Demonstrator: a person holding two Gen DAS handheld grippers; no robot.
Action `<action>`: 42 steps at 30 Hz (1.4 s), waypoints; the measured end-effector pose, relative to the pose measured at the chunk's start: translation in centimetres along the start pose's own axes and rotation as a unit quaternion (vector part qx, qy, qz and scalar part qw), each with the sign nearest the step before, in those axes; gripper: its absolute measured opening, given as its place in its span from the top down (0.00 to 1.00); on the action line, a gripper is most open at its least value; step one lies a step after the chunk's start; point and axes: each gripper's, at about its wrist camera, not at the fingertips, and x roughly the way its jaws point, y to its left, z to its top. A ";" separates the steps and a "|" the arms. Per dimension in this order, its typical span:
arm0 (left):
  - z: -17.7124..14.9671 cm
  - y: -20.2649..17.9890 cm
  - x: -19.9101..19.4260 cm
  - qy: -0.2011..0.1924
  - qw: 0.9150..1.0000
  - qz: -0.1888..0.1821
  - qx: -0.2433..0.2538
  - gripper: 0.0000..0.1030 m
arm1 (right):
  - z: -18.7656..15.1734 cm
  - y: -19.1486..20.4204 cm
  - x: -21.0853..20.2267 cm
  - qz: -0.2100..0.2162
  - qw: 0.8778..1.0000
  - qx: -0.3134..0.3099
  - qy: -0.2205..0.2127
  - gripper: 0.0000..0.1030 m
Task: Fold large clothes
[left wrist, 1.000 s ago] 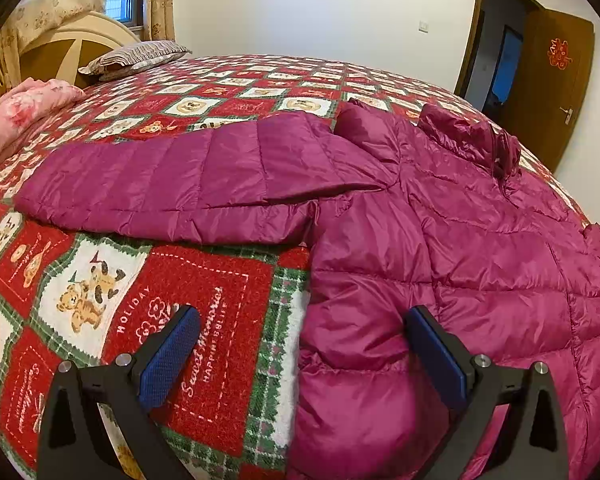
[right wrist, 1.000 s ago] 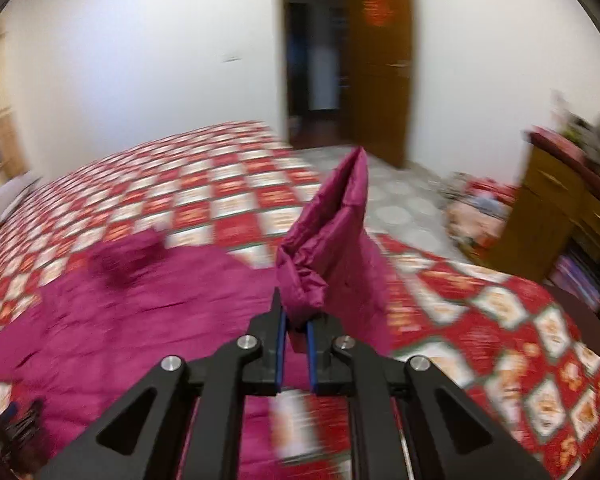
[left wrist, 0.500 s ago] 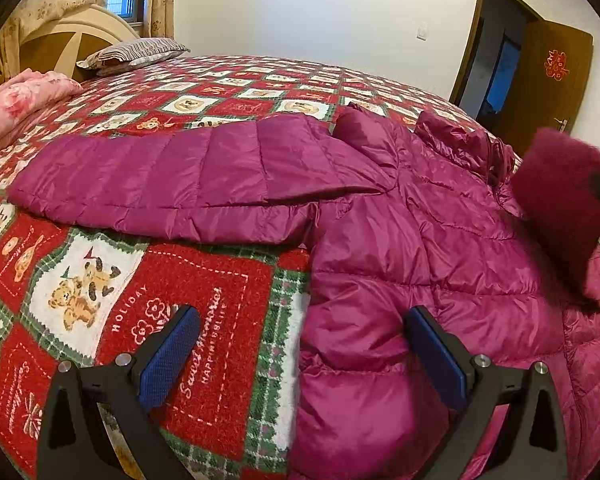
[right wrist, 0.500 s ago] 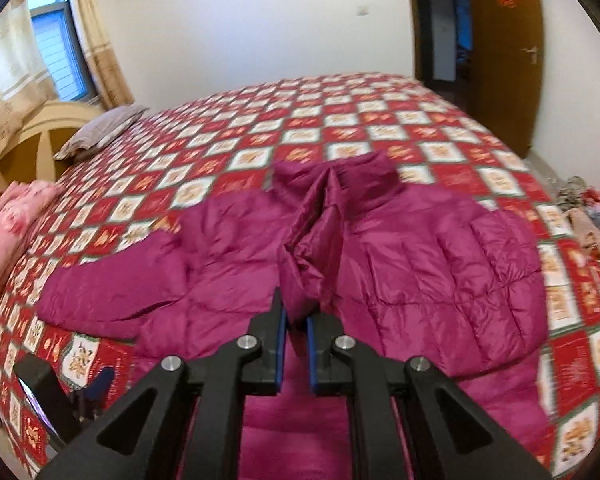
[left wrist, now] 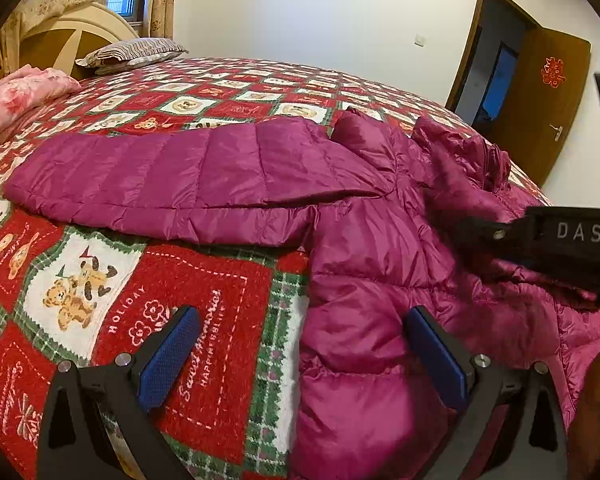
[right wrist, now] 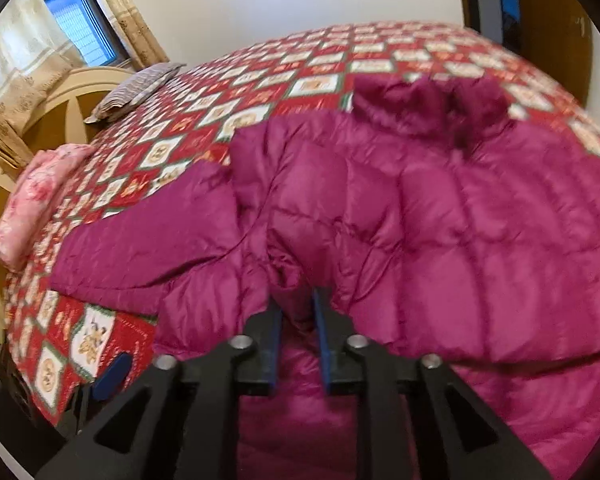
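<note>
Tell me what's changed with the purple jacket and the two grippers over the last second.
The right gripper swung the sleeve it was pinching from out beside the bed over onto the jacket body, and its jaws have now parted slightly around the cuff. The left gripper stayed open near the hem, and the other sleeve stayed spread on the quilt.

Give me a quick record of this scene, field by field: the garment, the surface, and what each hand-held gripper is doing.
garment: magenta puffer jacket, spread out, one sleeve extended sideways
surface: bed with red teddy-bear quilt
left hand-held gripper: open, empty, straddling the jacket's side edge
right hand-held gripper: jaws slightly parted, a fold of jacket fabric between them
also on bed: striped pillow, pink bedding
</note>
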 end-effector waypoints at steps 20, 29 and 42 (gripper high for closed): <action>1.0 -2.3 -0.1 0.035 0.997 0.055 0.051 0.01 | -2.5 -18.6 -8.6 -0.161 0.980 0.104 -0.061 0.62; 7.2 -9.5 -2.0 -0.038 0.990 0.071 0.119 0.01 | -2.5 -17.0 -8.9 -0.167 0.981 0.058 -0.077 0.60; 5.5 -12.3 6.3 0.015 0.981 0.151 0.121 0.01 | 0.6 -23.8 -8.7 -0.211 0.968 0.108 -0.081 0.60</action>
